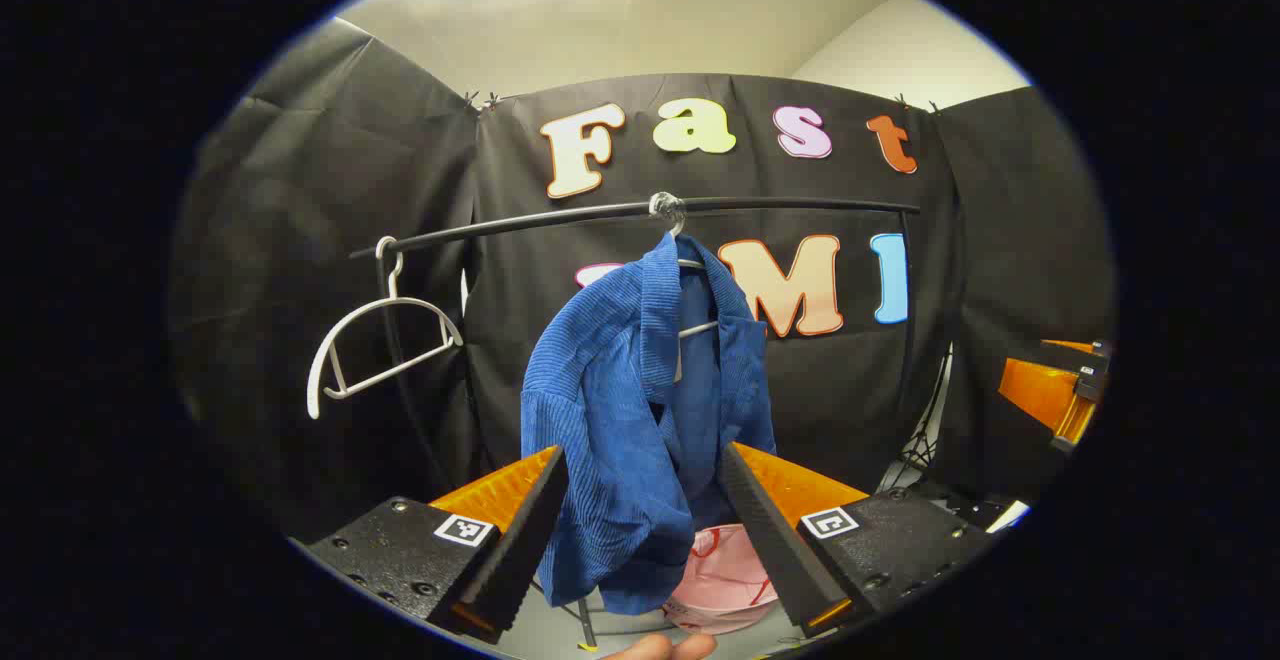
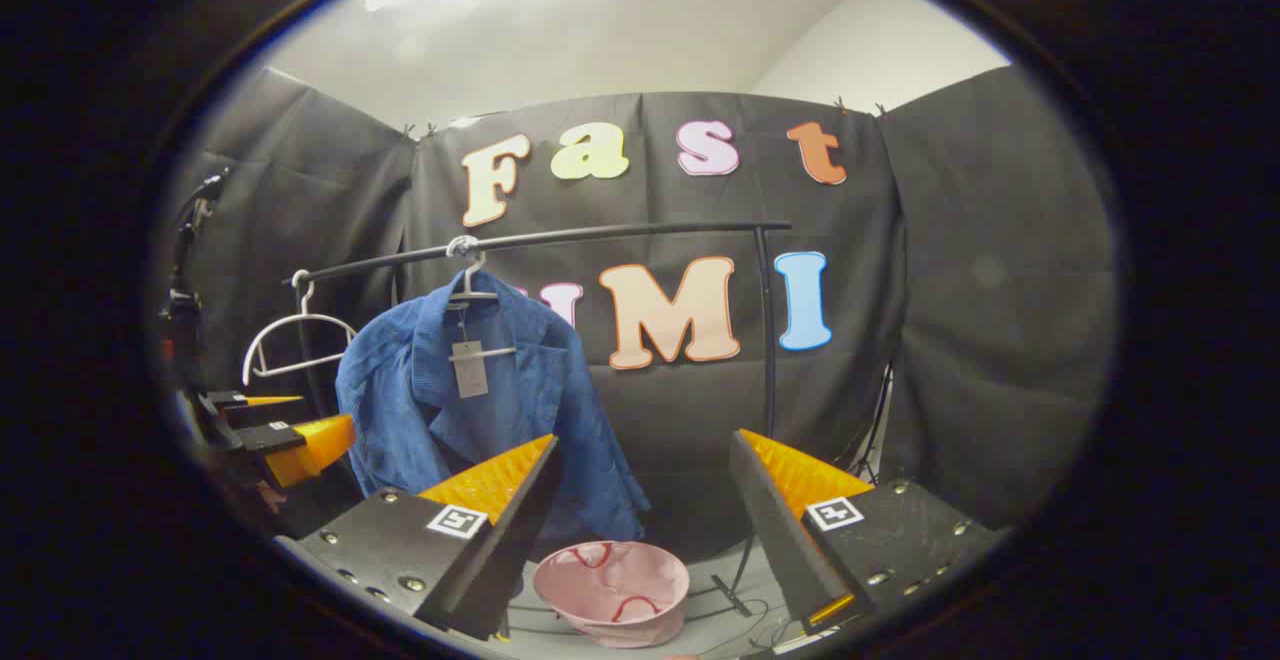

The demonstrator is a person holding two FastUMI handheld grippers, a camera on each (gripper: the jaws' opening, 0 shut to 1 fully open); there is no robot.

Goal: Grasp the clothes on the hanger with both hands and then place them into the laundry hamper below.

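Both grippers wide open, holding nothing. Shirt hangs on its hanger from the rail, above the pink hamper. Left gripper faces the cloth, right gripper off to its right — close on both shoulders, then lift clear of the hanger.

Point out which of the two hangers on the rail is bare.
The white hanger at the rail's left end: it hangs empty, while the other hanger, farther along, carries the blue corduroy jacket.
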